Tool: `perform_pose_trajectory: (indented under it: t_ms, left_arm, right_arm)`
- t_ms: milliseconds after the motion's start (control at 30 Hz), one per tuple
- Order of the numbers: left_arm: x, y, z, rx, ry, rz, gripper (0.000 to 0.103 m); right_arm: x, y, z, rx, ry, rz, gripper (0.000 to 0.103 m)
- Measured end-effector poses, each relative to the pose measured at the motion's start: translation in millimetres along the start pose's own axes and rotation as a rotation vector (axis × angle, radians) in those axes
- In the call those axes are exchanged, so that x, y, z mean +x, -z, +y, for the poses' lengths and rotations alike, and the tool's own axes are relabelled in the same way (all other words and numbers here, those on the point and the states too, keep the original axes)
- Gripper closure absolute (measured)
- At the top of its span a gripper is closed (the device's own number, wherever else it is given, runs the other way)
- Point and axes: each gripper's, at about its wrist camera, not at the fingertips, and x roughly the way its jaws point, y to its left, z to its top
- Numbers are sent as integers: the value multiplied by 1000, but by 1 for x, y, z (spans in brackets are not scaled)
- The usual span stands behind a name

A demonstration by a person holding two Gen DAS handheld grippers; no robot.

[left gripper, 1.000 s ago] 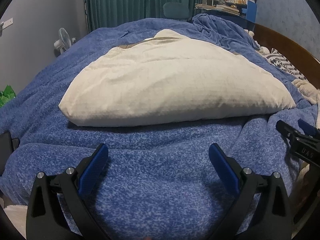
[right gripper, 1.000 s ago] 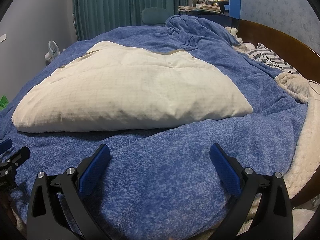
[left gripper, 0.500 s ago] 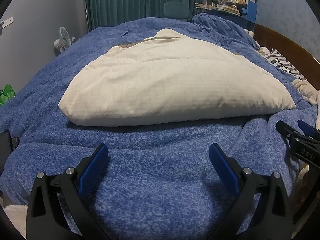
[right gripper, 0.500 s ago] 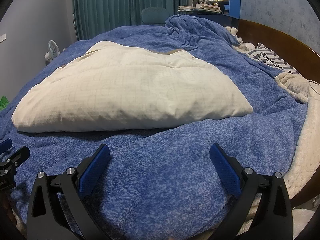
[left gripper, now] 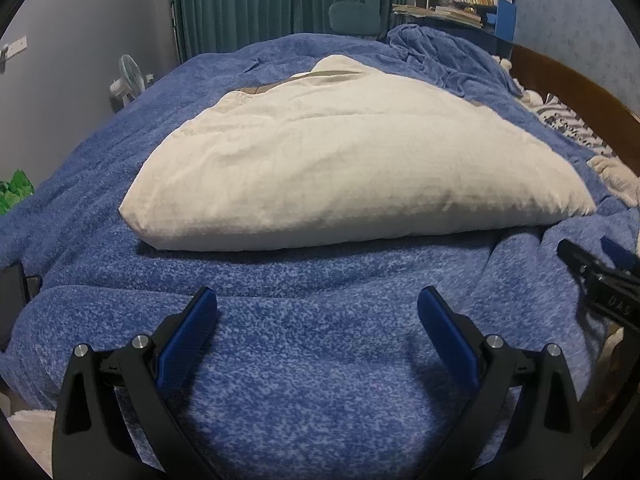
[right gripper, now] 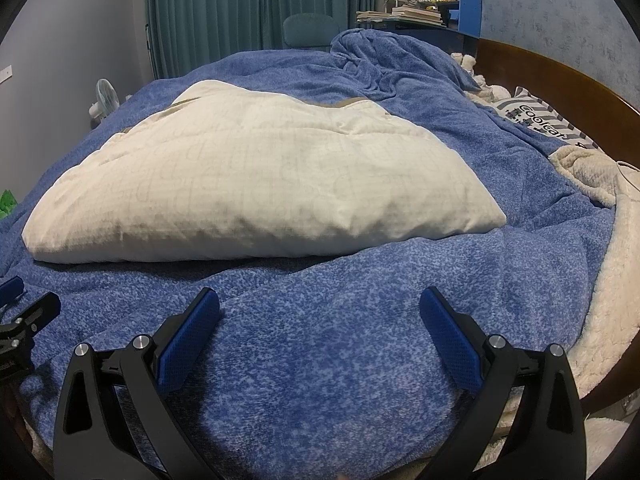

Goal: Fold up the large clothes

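Your blue blanket (left gripper: 320,360) covers the bed across the whole frame. On it, mid-frame, lies the cream quilted garment (left gripper: 352,168), folded, puffy, faintly gridded. At bottom, your left gripper (left gripper: 318,312) and right gripper (right gripper: 320,312) gape wide, empty.

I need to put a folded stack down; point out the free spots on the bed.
Free: the blue blanket strip between the two tools and the cream quilt's near edge, and the stretch left of the quilt toward the fan. Crowded: the right side, with the striped pillow, fluffy white throw and bunched blanket.
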Motion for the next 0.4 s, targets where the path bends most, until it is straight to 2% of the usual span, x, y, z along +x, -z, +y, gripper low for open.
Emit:
perform_pose_trajectory:
  t_ms: [167,300,400]
  left_arm:
    - [2,-3,0,-17,54,16,7]
    - [2,-4,4,-38,61,27,7]
    - [-12,-12,13,-84,79,1,7]
  right_arm:
    - [0,0,0,-1,0,1,6]
    - [-1,0,-2,2,0,7,7]
    - [-8,-4,-10,54,-34,24,7]
